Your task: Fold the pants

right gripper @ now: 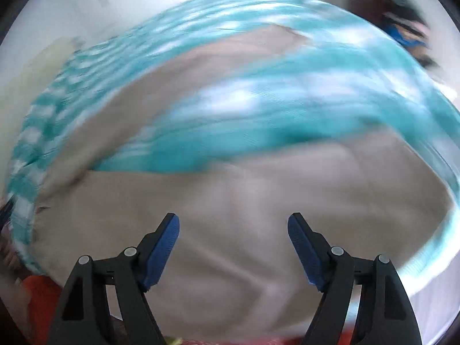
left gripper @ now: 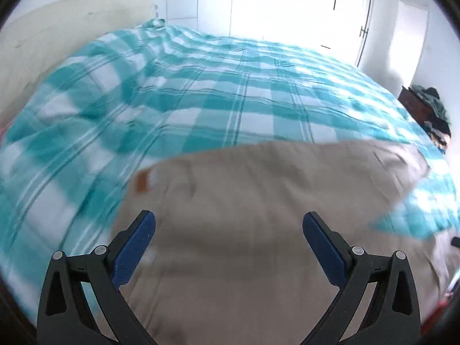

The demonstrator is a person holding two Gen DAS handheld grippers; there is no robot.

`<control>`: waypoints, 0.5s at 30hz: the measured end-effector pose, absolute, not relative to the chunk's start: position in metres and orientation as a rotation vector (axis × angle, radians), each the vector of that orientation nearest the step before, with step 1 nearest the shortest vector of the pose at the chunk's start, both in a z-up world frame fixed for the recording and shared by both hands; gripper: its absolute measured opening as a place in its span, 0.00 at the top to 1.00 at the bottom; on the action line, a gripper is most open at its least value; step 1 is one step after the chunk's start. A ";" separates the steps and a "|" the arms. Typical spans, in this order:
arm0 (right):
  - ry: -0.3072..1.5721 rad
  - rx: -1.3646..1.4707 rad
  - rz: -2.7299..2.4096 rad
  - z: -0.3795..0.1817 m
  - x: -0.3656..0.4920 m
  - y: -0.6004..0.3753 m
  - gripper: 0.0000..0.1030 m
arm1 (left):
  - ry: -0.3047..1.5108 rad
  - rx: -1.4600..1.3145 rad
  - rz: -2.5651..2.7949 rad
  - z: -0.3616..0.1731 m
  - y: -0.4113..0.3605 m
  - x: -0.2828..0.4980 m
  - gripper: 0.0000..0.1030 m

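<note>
Beige pants (left gripper: 258, 201) lie spread on a bed with a teal and white checked cover (left gripper: 187, 92). A small orange label (left gripper: 142, 181) shows at the pants' left edge. My left gripper (left gripper: 229, 221) hangs open above the pants, nothing between its blue pads. In the right wrist view the pants (right gripper: 244, 195) fill the lower half, and one leg (right gripper: 178, 66) runs up and away across the checked cover (right gripper: 273, 109). My right gripper (right gripper: 233, 224) is open over the fabric with empty jaws. Both views are smeared by motion.
A cream headboard (left gripper: 72, 28) stands at the bed's far left. White wardrobe doors (left gripper: 287, 3) line the back wall. A dark stand with a heap of clothes (left gripper: 431, 109) sits past the bed's right edge. Something orange (right gripper: 37, 290) lies at the near left.
</note>
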State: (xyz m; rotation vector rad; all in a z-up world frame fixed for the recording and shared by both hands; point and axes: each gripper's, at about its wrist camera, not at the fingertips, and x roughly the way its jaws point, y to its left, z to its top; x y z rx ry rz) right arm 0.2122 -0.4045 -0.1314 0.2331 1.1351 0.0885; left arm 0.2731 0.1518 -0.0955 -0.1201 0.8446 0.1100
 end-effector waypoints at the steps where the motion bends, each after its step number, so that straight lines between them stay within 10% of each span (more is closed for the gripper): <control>1: 1.131 0.209 0.149 -0.126 0.234 -0.378 0.24 | 0.855 -0.130 0.121 -0.108 0.156 0.294 0.01; 8: 1.070 0.029 0.592 -0.130 0.349 -0.166 0.22 | 0.977 -0.221 0.203 -0.226 0.205 0.333 0.01; 15: 1.100 -0.051 0.989 -0.198 0.386 -0.048 0.22 | 0.944 -0.168 0.225 -0.231 0.196 0.331 0.00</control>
